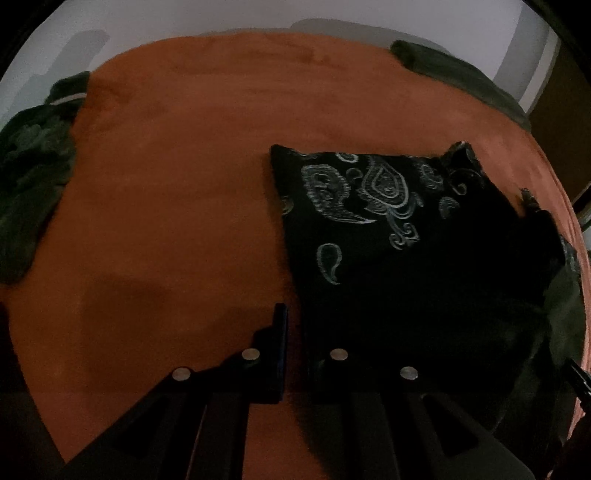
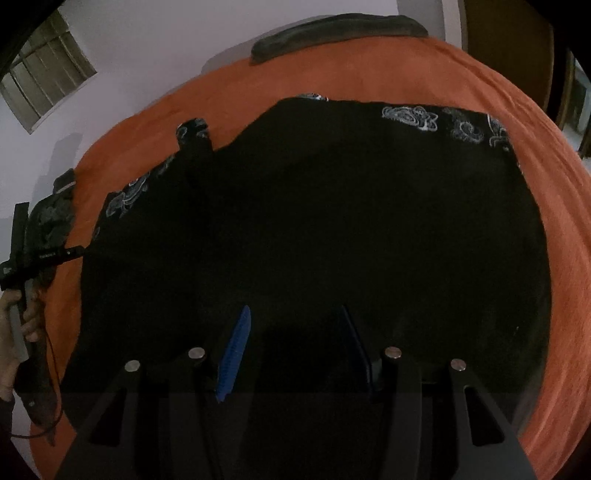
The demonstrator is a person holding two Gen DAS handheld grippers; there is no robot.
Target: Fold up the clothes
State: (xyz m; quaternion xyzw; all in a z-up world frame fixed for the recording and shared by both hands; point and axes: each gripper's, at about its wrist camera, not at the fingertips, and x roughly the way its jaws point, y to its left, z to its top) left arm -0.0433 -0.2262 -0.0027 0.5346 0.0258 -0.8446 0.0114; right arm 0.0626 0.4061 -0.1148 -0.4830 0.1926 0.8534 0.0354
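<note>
Garment (image 1: 388, 240), black with paisley, lies spread on the orange bed (image 1: 166, 166); left gripper (image 1: 293, 332) pinched closed at its edge, right gripper (image 2: 295, 332) half-open over it, gripping nothing.

- Open orange bedcover (image 1: 177, 192) across the whole left half of the left wrist view; unobstructed for passage.
- Black paisley garment (image 1: 406, 258) spread over the right half; low and flat, passable above.
- Crumpled dark green clothing (image 1: 33, 184) heaped at the left edge of the bed; blocks that margin.
- Folded dark item (image 1: 458, 74) along the far right edge, against the wall (image 1: 258, 18); wall closes the far side.
- In the right wrist view, narrow orange strip (image 2: 561, 221) free right of the garment.
- Left gripper (image 2: 55, 254) and hand (image 2: 18, 317) occupy the garment's left edge.
</note>
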